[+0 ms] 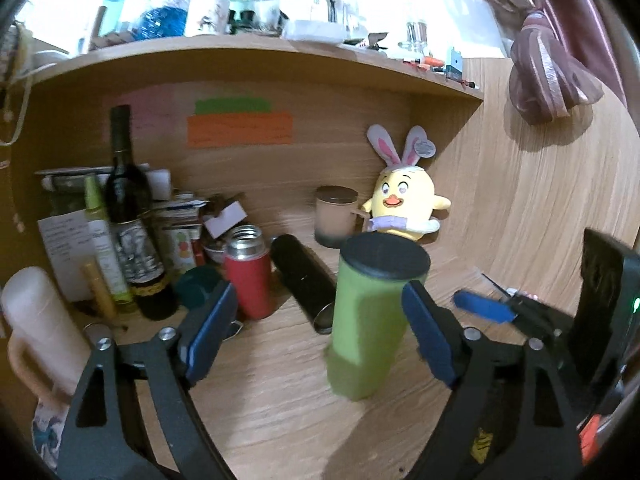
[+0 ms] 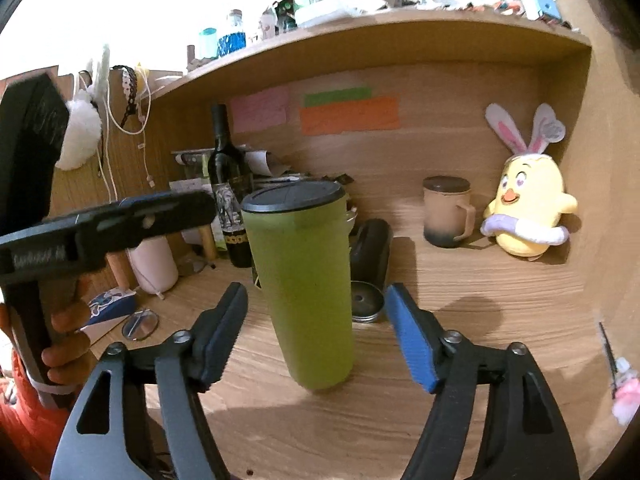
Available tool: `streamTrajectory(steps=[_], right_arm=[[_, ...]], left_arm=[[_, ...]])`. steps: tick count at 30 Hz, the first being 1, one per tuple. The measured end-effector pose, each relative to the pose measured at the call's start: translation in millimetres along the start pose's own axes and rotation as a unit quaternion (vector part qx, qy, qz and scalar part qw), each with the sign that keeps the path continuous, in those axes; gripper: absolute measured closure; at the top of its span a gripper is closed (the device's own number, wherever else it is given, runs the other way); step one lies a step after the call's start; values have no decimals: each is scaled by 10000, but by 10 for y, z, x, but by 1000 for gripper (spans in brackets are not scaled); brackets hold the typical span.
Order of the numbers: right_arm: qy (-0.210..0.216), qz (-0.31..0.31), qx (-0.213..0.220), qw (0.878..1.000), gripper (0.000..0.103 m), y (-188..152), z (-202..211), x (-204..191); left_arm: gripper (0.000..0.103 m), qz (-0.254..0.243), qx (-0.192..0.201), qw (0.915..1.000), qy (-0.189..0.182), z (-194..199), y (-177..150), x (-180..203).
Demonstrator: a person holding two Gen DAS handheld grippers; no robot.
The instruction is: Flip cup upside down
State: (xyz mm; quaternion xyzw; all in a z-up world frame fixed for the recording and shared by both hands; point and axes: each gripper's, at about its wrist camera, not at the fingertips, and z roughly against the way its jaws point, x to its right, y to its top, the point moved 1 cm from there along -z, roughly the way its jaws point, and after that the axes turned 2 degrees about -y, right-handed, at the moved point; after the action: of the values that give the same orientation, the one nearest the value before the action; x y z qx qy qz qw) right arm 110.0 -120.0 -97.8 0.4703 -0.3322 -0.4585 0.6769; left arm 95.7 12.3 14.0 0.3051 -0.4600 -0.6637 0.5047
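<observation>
A tall green cup (image 1: 366, 320) with a black lid on top stands upright on the wooden desk; it also shows in the right wrist view (image 2: 308, 284). My left gripper (image 1: 316, 332) is open, its blue-padded fingers on either side of the cup with gaps. My right gripper (image 2: 316, 336) is open too, its fingers either side of the cup's lower half, not touching it. The right gripper's blue tip (image 1: 482, 306) shows in the left wrist view at right; the left gripper's body (image 2: 108, 220) shows at left in the right wrist view.
A red flask (image 1: 246, 272), a black tumbler on its side (image 1: 304, 280), a wine bottle (image 1: 128, 216) and clutter crowd the back left. A lidded mug (image 2: 446, 212) and a yellow chick plush (image 2: 528, 208) stand at the back right. A shelf (image 2: 360, 36) overhangs.
</observation>
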Motion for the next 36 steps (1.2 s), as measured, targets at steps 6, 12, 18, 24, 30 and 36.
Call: streamTrajectory(steps=[6,12,18,24,30,36], right_arm=[[-174,59,218,9996,20,5,318,-5],[-341,57,440,9984,9,38,594,8],[-480,0,640,9968,0,22,830,9],[-543,-43,659,9963,0,-20,884,31],[-476,-21,552,9973,0,-50,790,37],[-434,-42,500,9978,0,-82,754,66]], left_arm=[[10,0,134,9997,209,232,-188,59],[2,2,187,9993,334,381,-356,160],[1,82,239,9988,408,507,-463,240],[1,131,323,9975,616,594,-508,305],[1,120,389,9960,799,614,-531,339],[1,218,351,9958,814,581,-529,293]])
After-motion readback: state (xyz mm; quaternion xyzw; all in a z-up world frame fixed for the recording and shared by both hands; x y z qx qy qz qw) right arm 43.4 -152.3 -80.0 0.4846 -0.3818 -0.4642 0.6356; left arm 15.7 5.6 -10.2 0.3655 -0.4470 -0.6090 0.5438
